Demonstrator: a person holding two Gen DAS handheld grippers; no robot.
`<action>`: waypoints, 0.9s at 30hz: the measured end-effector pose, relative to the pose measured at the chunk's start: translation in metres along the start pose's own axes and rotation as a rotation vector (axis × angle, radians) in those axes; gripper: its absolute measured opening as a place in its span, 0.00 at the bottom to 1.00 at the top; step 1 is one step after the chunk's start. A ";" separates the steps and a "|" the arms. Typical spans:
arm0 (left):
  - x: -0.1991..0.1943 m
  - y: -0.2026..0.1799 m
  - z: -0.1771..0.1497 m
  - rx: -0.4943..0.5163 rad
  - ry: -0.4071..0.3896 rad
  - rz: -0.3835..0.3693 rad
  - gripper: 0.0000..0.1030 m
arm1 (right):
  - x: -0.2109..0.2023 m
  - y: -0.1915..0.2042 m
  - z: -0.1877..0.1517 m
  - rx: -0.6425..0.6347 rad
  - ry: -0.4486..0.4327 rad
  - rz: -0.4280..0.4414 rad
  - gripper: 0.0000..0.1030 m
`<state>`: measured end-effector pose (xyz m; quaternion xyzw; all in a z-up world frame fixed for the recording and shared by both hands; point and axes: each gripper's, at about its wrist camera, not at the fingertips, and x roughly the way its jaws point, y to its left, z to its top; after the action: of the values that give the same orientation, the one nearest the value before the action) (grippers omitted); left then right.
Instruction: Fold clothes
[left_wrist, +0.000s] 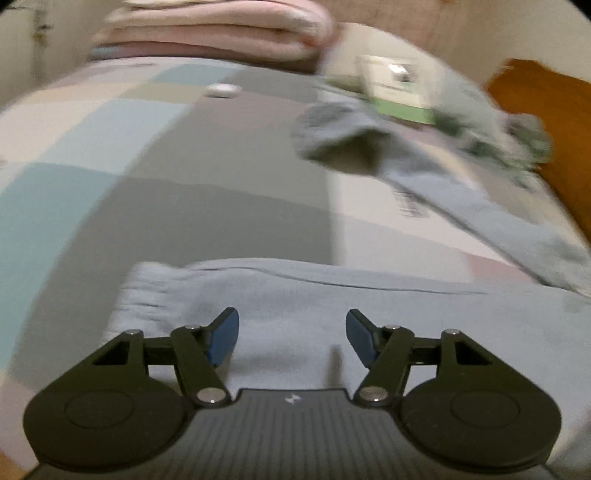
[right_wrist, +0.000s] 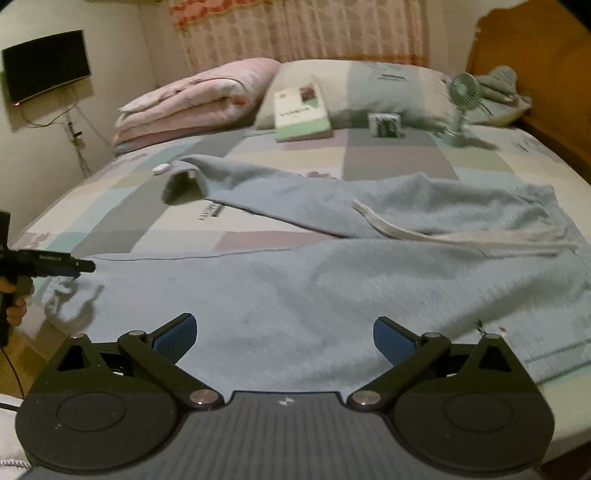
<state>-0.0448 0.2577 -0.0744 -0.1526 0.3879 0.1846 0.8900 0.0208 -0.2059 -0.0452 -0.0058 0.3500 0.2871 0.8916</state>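
Light blue sweatpants (right_wrist: 295, 288) lie spread on a patchwork bed sheet (right_wrist: 399, 158), their two legs running to the left. A white drawstring (right_wrist: 443, 236) trails over the waist end at the right. In the left wrist view my left gripper (left_wrist: 291, 321) stands open just above the near leg (left_wrist: 369, 291), close to its ribbed cuff (left_wrist: 147, 291), with nothing between its pads. The far leg's open cuff (left_wrist: 343, 144) lies further back. My right gripper (right_wrist: 285, 325) is wide open above the near leg, holding nothing. The left gripper (right_wrist: 48, 264) also shows at the left edge, held by a hand (right_wrist: 16, 299).
A folded pink quilt (right_wrist: 192, 99) and a pillow (right_wrist: 369, 88) lie at the head of the bed. A book (right_wrist: 301, 114), a small box (right_wrist: 386, 125) and a green desk fan (right_wrist: 461, 99) stand there too. A small white object (right_wrist: 161, 169) lies by the far cuff. A wooden headboard (right_wrist: 535, 74) rises at right.
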 end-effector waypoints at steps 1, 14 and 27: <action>0.002 0.006 -0.002 0.012 0.006 0.060 0.61 | 0.000 -0.005 -0.002 0.012 0.002 -0.012 1.00; -0.023 -0.120 0.001 0.446 -0.089 0.039 0.72 | -0.003 -0.089 -0.032 0.304 0.050 -0.129 1.00; -0.012 -0.307 -0.035 0.708 -0.067 -0.395 0.73 | -0.026 -0.214 -0.049 0.739 -0.074 -0.121 1.00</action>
<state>0.0627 -0.0313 -0.0488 0.0977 0.3616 -0.1299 0.9181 0.0856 -0.4086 -0.1062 0.3059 0.3968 0.0881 0.8609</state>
